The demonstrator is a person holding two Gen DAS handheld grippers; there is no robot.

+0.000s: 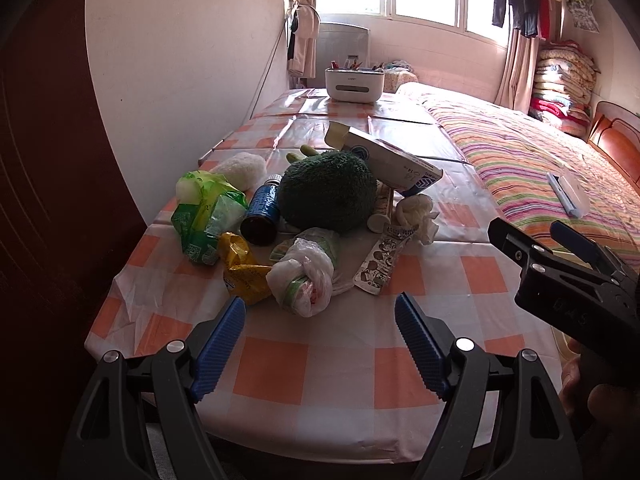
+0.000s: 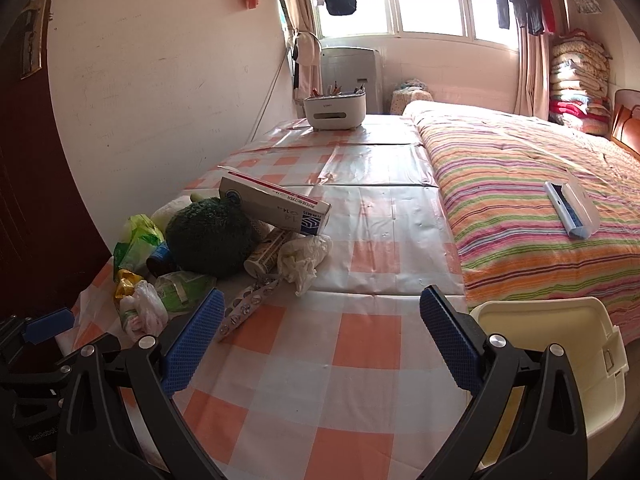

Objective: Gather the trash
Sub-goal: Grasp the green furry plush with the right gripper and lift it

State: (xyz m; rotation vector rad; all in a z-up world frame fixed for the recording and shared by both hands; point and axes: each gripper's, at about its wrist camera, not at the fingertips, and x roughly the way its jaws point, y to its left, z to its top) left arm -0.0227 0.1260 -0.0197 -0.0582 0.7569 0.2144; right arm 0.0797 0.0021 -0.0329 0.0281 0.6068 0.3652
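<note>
Both claws sit apart and empty as I look along them: my left gripper (image 1: 320, 312) has its blue pads spread wide above the checked tablecloth (image 1: 340, 360), just short of the trash pile, and my right gripper (image 2: 322, 308) is likewise spread over bare cloth further to the right. Beside the right gripper's right finger I see a cream bin (image 2: 560, 360), open at the top, off the table edge next to the bed.

Nearest the left gripper lies a knotted white plastic bag (image 1: 304, 280), touching a crumpled yellow wrapper (image 1: 240, 268) on its left. Right of the bag a flat printed wrapper (image 1: 380, 264) lies on the cloth. Behind these I see a green plastic bag (image 1: 204, 216), a dark bottle with a blue label (image 1: 262, 212) lying on its side, and a fuzzy dark green broccoli toy (image 1: 328, 192) in the middle of the heap. A crumpled white tissue (image 1: 416, 212) sits to the toy's right, just beside a small tube-like container (image 1: 380, 212). A long white carton (image 1: 388, 160) leans tilted on top of the toy.

Well beyond, a white organizer holding pens (image 1: 354, 84) stands at the far end of the table, and a lint brush (image 2: 572, 208) lies on the striped bedspread (image 2: 520, 200).
</note>
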